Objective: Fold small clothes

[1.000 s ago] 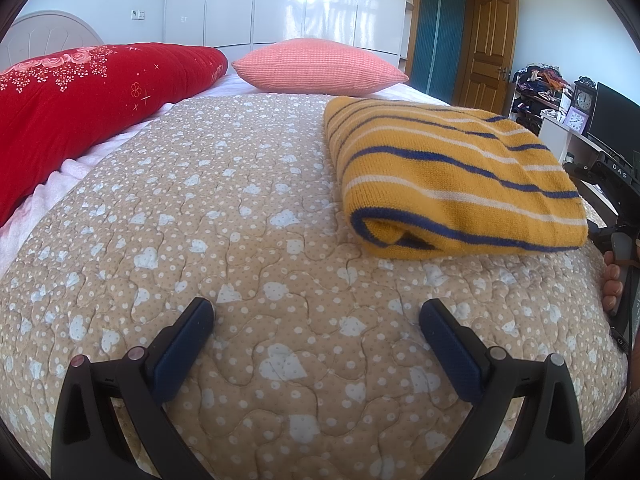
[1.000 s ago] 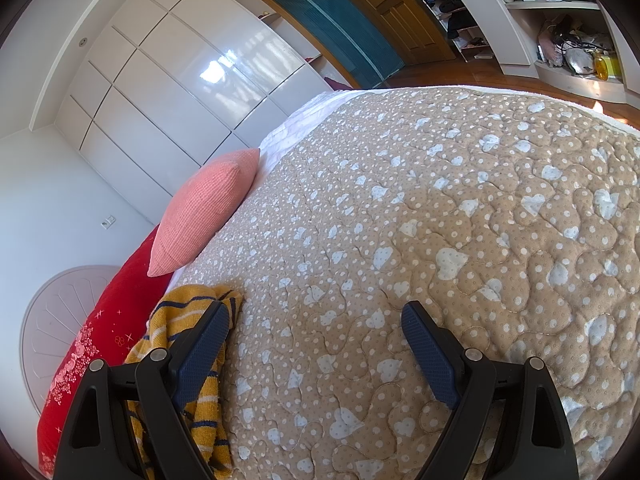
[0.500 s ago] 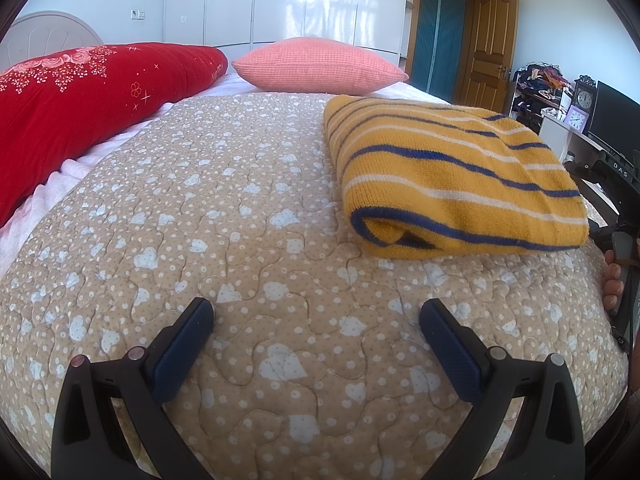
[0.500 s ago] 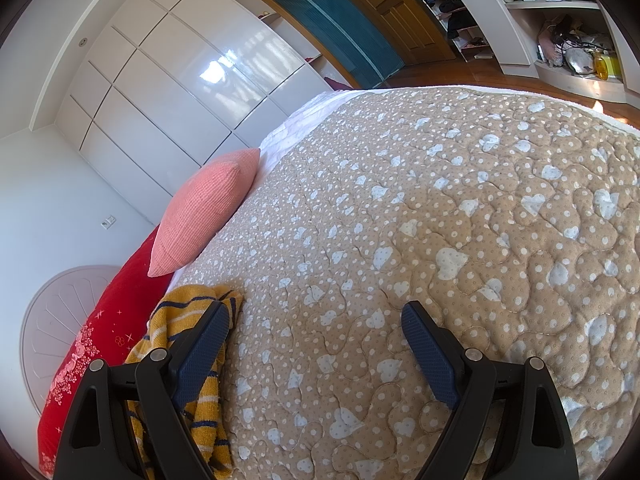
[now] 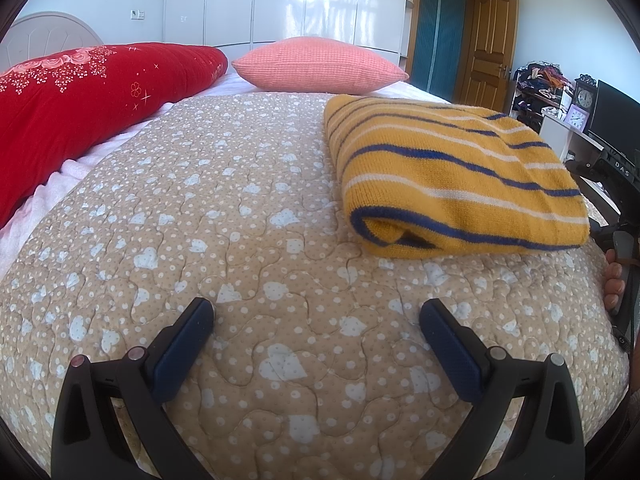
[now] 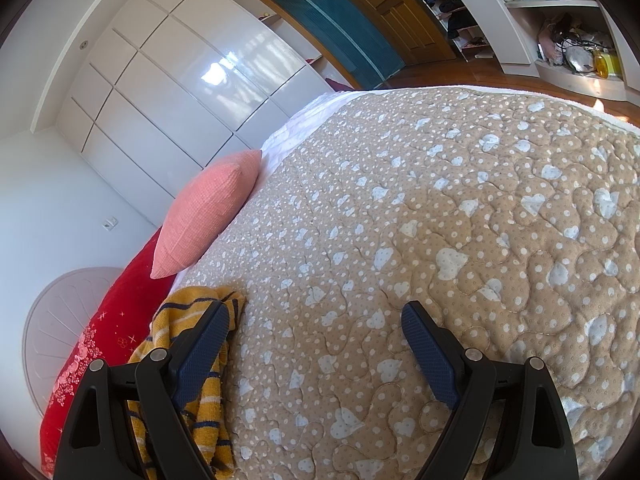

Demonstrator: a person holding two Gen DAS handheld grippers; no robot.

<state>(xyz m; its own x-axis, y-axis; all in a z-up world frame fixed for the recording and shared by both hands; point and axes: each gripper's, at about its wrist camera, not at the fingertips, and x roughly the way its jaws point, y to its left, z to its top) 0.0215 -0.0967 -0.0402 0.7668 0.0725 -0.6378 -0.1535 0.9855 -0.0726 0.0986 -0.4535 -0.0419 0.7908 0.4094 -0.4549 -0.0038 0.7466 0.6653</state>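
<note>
Both tools, left and right, gape empty over the bed. Only the left view shows the sweater fully folded.

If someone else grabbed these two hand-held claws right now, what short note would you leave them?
Left gripper: open, empty, over the bare quilt.
Right gripper: open, empty; its left finger sits in front of the sweater's edge, not gripping it.
Yellow striped sweater: lies folded on the quilt, to the right of the left gripper, below the pink pillow.
Done: this sweater looks folded.
Left: no other small clothes in view; check for more.
</note>
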